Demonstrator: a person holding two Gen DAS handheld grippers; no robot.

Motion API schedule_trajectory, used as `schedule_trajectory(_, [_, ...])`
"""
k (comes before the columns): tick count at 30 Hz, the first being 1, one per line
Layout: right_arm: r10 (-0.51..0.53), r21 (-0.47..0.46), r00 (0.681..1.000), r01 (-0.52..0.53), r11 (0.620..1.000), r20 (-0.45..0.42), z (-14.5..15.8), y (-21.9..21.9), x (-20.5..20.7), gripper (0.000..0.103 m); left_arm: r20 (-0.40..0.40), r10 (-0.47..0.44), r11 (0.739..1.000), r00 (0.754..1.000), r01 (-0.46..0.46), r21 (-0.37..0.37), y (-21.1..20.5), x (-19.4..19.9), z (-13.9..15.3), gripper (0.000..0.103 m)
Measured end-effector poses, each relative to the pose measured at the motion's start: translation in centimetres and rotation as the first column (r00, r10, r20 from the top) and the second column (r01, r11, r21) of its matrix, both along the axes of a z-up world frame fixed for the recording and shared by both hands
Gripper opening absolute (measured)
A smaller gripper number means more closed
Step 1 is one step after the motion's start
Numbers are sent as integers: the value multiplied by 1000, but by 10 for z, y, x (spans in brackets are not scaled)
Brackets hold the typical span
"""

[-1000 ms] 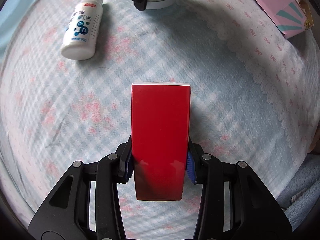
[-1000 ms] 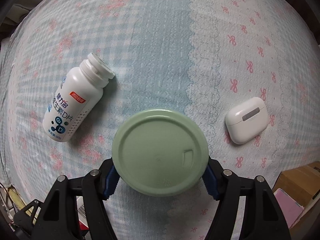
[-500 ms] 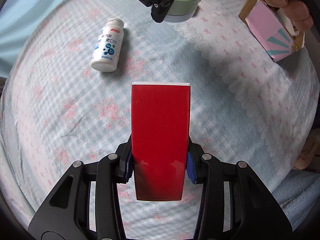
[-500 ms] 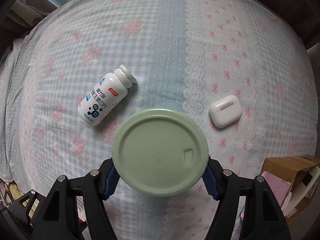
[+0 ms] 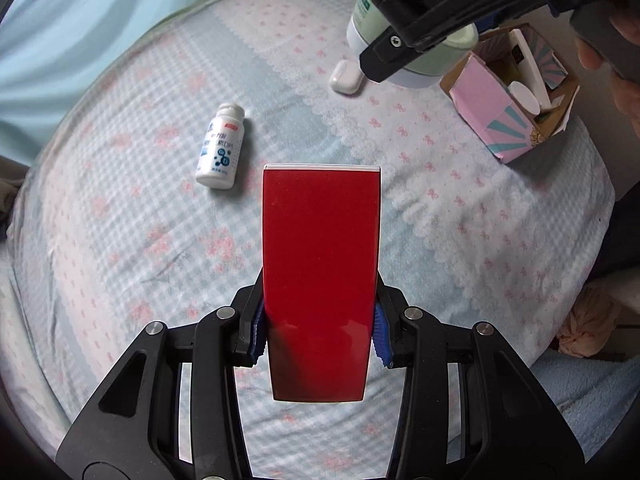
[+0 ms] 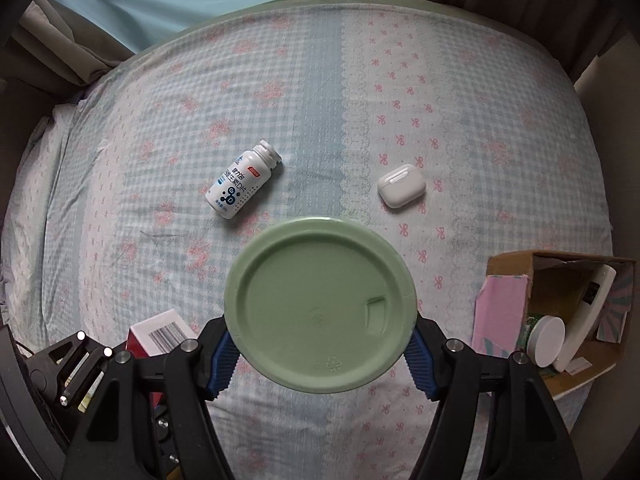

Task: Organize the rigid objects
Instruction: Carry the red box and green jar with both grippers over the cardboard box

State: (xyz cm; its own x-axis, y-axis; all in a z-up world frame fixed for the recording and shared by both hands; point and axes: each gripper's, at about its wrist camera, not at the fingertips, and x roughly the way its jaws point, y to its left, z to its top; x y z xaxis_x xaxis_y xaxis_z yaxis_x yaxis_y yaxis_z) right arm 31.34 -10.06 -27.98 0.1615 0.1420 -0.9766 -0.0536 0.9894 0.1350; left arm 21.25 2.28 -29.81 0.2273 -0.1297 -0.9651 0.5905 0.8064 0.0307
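Note:
My left gripper point(image 5: 318, 342) is shut on a red box point(image 5: 320, 264) and holds it high above the bed. My right gripper point(image 6: 320, 354) is shut on a green-lidded jar point(image 6: 320, 304), also held in the air; the jar shows in the left wrist view point(image 5: 370, 4). A white pill bottle point(image 6: 242, 184) lies on its side on the bedsheet, and it shows in the left wrist view point(image 5: 220, 148). A white earbud case point(image 6: 401, 185) lies to its right, and it shows in the left wrist view point(image 5: 345, 77).
An open pink cardboard box point(image 6: 560, 316) with several items inside sits at the bed's right edge, also in the left wrist view point(image 5: 516, 96). The red box's barcode end point(image 6: 160, 332) shows at lower left. The bedsheet point(image 6: 320, 100) ends at curtains behind.
Both grippers have risen well above the bed with their objects. The bottle and earbud case look smaller, and the pink box has come into the right wrist view.

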Motion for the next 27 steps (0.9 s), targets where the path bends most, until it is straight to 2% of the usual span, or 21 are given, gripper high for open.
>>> schedule_trajectory(9, [-24,38,997,21,999,75,50,-81,-47,66,92,-33,999,995,31,15,-70,-11,47,38])
schedule_trajectory(14, [-34,45,996,30,999,87,61,-144,-75,66,74,-5,1000,997,6,-25,-127,-15,62,38])
schedule_trajectory(20, [-84,18,993,83,996,83,66,-236,-99,66,72,-27,997,997,32,-66,-205,-19,64,38])
schedule_trajectory(27, [-132,-20,987,134,991,86,68,-319,-110,66,60,-57,992,997,63,-109,-286,-9,58,38])
